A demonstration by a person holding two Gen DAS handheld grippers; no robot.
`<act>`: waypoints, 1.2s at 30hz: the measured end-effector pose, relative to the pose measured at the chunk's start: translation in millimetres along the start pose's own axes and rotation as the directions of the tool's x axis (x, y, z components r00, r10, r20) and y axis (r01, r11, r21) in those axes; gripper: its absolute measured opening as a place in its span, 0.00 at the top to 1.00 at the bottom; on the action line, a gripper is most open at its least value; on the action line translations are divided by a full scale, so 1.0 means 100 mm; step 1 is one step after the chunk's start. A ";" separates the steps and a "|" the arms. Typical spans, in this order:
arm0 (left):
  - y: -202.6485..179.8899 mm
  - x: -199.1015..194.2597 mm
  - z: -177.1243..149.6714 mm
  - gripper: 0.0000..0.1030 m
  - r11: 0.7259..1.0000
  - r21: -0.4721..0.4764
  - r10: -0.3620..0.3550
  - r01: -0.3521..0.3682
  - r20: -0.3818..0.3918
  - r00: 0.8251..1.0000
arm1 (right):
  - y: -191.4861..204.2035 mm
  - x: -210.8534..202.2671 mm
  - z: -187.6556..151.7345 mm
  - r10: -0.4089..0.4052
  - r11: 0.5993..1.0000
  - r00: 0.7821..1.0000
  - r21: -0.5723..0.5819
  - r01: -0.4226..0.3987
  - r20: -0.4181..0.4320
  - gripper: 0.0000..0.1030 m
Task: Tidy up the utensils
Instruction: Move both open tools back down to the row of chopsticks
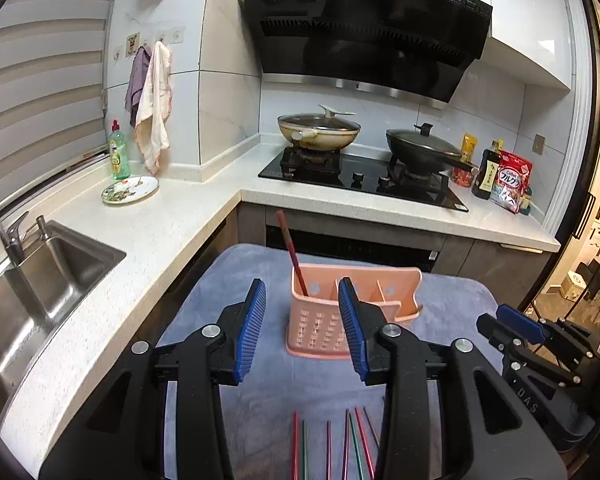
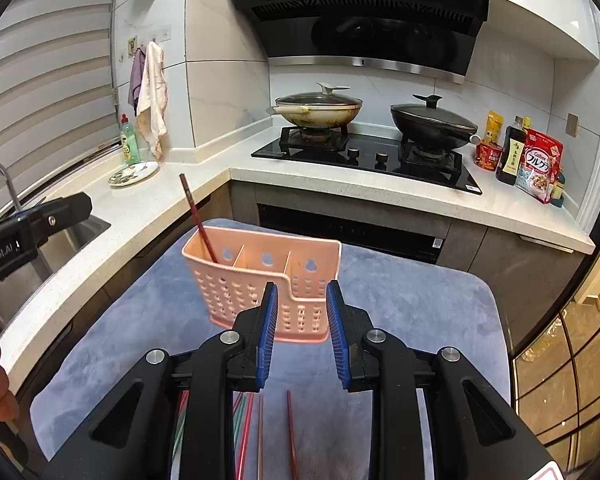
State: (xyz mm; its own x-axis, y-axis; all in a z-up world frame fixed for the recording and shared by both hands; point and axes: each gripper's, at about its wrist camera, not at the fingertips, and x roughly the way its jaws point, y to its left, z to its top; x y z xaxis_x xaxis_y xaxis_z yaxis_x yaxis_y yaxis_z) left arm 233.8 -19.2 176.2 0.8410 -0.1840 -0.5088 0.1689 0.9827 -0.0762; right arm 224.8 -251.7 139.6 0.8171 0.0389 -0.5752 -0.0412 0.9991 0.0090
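Note:
A pink perforated utensil holder (image 1: 320,320) (image 2: 240,276) with three compartments stands on a grey-blue cloth (image 1: 260,392) (image 2: 400,312). One dark red chopstick (image 1: 291,252) (image 2: 198,216) leans in its left compartment. Several red, green and brown chopsticks (image 1: 340,444) (image 2: 260,432) lie on the cloth near the front edge, under the grippers. My left gripper (image 1: 302,328) is open and empty, above the cloth in front of the holder. My right gripper (image 2: 302,328) is open and empty, just in front of the holder's right part; it also shows in the left wrist view (image 1: 516,324).
An L-shaped white counter (image 1: 172,232) holds a steel sink (image 1: 44,280) at the left, a plate (image 1: 130,190) and a green soap bottle (image 1: 118,152). A hob (image 1: 360,180) with two lidded pans stands behind; bottles and a cereal bag (image 1: 510,184) stand at the right.

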 end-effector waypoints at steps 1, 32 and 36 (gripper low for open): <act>0.01 -0.05 -0.07 0.65 1.000 0.005 0.006 -0.006 -0.005 1.000 | 0.00 -0.03 -0.05 0.002 1.000 1.000 0.002 -0.002 -0.003 0.76; 0.47 -0.30 -2.23 0.65 0.998 -0.008 0.057 -0.064 -0.353 0.934 | -0.13 -0.08 -2.35 0.021 0.992 0.943 0.126 0.022 -0.333 0.71; 0.47 -0.31 -2.32 0.57 0.998 -0.004 0.056 -0.062 -0.365 0.929 | -0.13 -0.05 -2.44 0.035 0.991 0.936 0.133 0.013 -0.351 0.71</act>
State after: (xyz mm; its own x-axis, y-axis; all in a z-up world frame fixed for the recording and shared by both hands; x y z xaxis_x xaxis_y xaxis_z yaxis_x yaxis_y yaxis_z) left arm 95.9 37.5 -10.6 0.6031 -0.1075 -0.7904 0.1144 0.9923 -0.0477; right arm 81.2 -268.7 -57.2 0.5612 0.0654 -0.8251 0.0465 0.9928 0.1103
